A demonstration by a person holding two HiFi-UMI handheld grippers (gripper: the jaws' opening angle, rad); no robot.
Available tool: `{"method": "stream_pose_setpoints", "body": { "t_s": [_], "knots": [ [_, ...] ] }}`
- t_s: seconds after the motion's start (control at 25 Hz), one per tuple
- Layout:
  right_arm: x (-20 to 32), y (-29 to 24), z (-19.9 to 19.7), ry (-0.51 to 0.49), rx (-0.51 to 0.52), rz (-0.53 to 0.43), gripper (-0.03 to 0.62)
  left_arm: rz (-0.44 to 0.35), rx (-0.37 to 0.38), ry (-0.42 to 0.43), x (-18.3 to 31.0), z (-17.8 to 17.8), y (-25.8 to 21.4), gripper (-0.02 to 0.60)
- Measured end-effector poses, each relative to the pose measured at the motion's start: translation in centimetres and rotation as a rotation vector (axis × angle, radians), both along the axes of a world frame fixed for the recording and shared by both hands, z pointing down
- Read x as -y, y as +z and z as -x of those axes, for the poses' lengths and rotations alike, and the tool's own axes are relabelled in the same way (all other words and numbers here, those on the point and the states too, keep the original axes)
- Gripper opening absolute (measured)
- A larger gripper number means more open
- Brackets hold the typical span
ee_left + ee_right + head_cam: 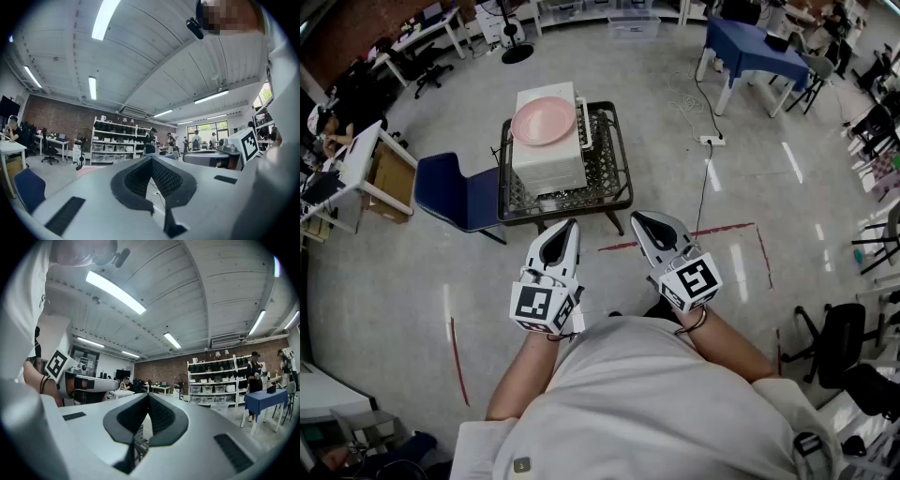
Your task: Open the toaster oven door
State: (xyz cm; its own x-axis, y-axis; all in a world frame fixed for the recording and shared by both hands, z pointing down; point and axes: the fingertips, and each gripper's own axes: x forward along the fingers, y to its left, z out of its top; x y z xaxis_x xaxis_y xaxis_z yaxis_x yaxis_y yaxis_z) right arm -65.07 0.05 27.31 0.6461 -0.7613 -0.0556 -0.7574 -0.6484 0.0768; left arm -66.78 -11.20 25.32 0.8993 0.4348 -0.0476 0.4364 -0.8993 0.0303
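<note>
A white toaster oven (549,150) stands on a low black mesh table (610,173) ahead of me, with a pink plate (543,120) on its top. Its door face is turned towards me and I cannot see whether it is ajar. My left gripper (571,225) and right gripper (636,221) are held side by side near my chest, well short of the table, both shut with nothing between the jaws. In the left gripper view the shut jaws point at the room, with a sliver of the pink plate (89,169) showing. The right gripper view shows a strip of the oven (143,425) past its jaws.
A blue chair (459,192) stands left of the mesh table, beside a white desk (358,169). Red tape lines (722,230) and a white cable with a power strip (711,141) lie on the grey floor to the right. A blue-clothed table (754,49) is at the back right.
</note>
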Motion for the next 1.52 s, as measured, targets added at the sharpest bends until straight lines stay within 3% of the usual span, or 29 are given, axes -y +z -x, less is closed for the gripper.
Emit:
{"method": "stream_pose_setpoints", "body": {
  "t_s": [0.72, 1.52],
  "knots": [
    [-6.2, 1.2, -5.0, 0.072, 0.047, -0.037, 0.018, -0.019, 0.026, -0.006, -4.2, -4.9, 1.5, 0.015],
    [-26.8, 3.4, -19.9, 0.047, 0.103, 0.013, 0.018, 0.01, 0.083, -0.061, -22.9, -22.7, 4.4, 0.015]
  ]
}}
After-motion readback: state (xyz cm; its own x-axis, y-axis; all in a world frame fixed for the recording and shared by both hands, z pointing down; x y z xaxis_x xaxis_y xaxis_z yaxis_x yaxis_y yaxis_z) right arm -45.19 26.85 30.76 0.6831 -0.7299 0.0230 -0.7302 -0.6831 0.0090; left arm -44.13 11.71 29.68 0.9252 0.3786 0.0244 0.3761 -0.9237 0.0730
